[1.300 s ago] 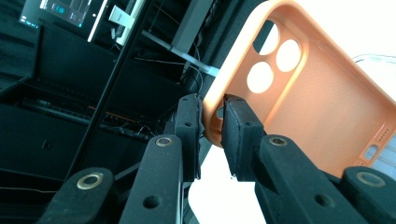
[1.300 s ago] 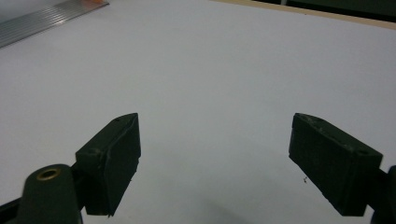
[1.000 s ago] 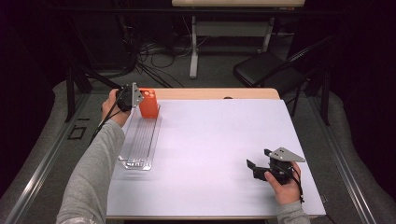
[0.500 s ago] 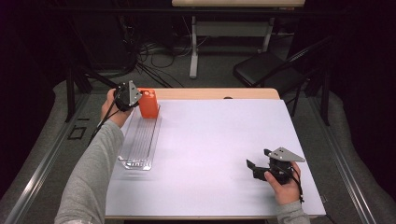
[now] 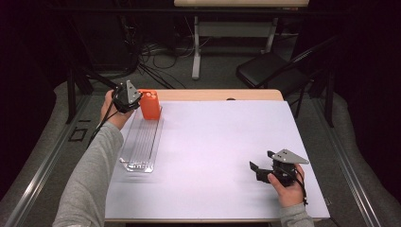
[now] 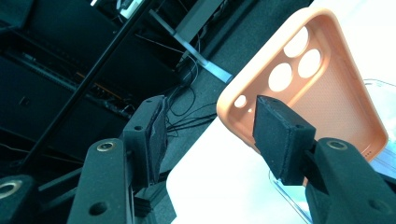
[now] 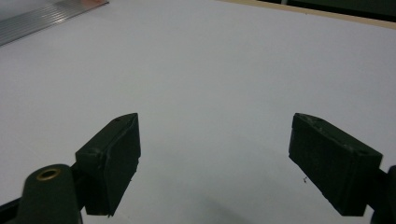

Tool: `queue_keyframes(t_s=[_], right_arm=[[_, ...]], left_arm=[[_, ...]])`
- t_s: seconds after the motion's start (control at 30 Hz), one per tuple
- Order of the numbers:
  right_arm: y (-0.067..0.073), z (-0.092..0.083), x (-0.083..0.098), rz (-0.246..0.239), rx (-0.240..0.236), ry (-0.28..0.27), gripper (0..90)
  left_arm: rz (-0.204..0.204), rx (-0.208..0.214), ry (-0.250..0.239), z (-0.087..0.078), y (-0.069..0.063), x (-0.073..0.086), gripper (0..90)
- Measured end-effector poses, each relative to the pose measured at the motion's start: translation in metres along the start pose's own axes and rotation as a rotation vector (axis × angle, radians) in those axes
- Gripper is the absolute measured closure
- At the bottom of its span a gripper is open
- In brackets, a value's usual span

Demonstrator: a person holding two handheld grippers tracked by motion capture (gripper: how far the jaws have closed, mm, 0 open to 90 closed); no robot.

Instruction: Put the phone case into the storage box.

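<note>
While its jaws have just been opening, left gripper stands beside orange phone case, unheld.

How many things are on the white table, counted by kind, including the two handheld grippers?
Orange phone case: 1
Clear ribbed rack: 1
Handheld grippers: 2, left gripper and right gripper
Total: 4
</note>
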State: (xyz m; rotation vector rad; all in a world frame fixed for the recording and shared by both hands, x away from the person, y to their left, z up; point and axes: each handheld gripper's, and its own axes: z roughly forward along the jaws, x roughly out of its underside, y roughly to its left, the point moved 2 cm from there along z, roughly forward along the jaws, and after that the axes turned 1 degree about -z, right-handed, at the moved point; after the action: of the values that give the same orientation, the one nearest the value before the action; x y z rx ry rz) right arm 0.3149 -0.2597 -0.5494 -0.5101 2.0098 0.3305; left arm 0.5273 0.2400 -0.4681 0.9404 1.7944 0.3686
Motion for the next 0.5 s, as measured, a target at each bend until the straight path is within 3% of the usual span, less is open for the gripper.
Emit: queue_keyframes(t_s=[0.33, 0.5], right_arm=[[-0.0006, 0.0005, 0.0002, -0.005, 0.002, 0.005, 16.7], [-0.0006, 0.0010, 0.0004, -0.005, 0.001, 0.006, 16.6]], left_arm=[[-0.020, -0.002, -0.004, -0.0026, 0.0000, -0.0021, 44.9], [-0.063, 0.004, -0.003, -0.0077, 0.0024, -0.0028, 45.2]])
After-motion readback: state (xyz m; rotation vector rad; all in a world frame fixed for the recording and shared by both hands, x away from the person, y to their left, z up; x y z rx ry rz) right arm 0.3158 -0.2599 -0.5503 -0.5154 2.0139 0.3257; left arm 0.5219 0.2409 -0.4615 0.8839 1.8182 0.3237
